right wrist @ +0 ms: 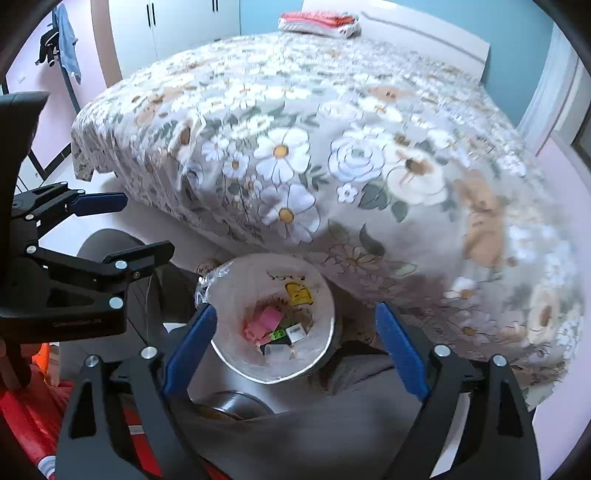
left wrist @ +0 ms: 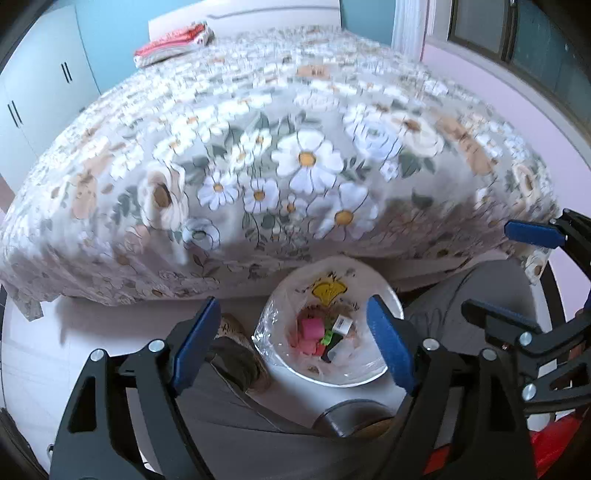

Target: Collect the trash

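Note:
A white trash bin [left wrist: 369,378] lined with a clear plastic bag stands on the floor at the foot of the bed; it also shows in the right wrist view [right wrist: 229,360]. Inside lie pink pieces [left wrist: 309,329], a green scrap [left wrist: 328,338], a white box [left wrist: 342,325] and a dark item; the pink pieces [right wrist: 265,322] show in the right wrist view too. My left gripper [left wrist: 295,347] is open and empty above the bin. My right gripper [right wrist: 295,347] is open and empty above it too, and also shows at the right of the left wrist view [left wrist: 517,273].
A bed with a floral cover [left wrist: 295,166] fills the background, with folded red and white cloth [left wrist: 173,42] at its far end. White wardrobes [right wrist: 173,26] stand behind. The person's grey trouser legs [left wrist: 236,428] and slippers flank the bin. Something red [right wrist: 22,413] lies at the lower left.

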Action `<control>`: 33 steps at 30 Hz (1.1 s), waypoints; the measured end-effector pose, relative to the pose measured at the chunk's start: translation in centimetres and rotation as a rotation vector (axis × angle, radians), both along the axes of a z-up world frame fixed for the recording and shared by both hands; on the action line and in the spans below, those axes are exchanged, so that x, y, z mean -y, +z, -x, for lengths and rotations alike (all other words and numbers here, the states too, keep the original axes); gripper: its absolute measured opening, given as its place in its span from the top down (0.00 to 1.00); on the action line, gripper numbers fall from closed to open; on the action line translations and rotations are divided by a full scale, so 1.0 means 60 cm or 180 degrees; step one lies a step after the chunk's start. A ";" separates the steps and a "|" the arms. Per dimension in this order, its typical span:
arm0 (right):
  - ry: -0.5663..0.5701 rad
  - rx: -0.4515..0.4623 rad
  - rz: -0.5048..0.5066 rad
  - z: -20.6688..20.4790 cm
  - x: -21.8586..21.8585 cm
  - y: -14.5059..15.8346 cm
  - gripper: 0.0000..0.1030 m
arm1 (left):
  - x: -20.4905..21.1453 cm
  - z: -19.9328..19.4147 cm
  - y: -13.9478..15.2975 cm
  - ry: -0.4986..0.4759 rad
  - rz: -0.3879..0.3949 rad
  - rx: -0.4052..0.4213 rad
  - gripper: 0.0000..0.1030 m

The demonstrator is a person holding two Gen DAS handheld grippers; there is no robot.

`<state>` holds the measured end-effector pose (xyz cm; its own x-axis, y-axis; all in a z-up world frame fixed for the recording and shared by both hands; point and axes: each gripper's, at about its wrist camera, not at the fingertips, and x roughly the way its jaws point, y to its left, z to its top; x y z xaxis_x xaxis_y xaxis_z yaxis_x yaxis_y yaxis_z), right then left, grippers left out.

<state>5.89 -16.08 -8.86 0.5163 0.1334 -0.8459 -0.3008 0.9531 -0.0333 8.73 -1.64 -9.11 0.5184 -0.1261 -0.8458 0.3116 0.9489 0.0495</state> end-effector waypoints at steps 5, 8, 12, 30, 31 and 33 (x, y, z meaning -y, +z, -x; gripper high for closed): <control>-0.0040 0.0252 0.0139 0.037 -0.013 0.033 0.11 | 0.006 0.044 0.042 -0.0011 -0.0092 0.0283 0.21; -0.0095 0.0407 0.0097 0.061 -0.008 0.061 0.09 | 0.004 0.065 0.069 0.0016 -0.0080 0.0424 0.21; -0.0194 0.0522 0.0038 0.083 -0.001 0.077 0.06 | 0.002 0.086 0.095 0.0013 -0.0023 0.0577 0.17; -0.0586 0.0704 0.0027 0.131 -0.004 0.060 0.06 | 0.003 0.112 0.091 0.0299 -0.0090 0.0712 0.17; -0.0587 0.0704 -0.0011 0.133 -0.002 0.061 0.06 | 0.003 0.113 0.090 0.0307 -0.0090 0.0703 0.17; -0.0624 0.0730 -0.0036 0.135 0.000 0.062 0.06 | 0.000 0.113 0.087 0.0344 -0.0085 0.0671 0.17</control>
<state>-2.23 -16.06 -5.13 0.7106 0.0210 -0.7033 -0.0969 0.9929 -0.0683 1.96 -1.62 -3.90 0.6931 -0.0394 -0.7198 0.1883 0.9737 0.1281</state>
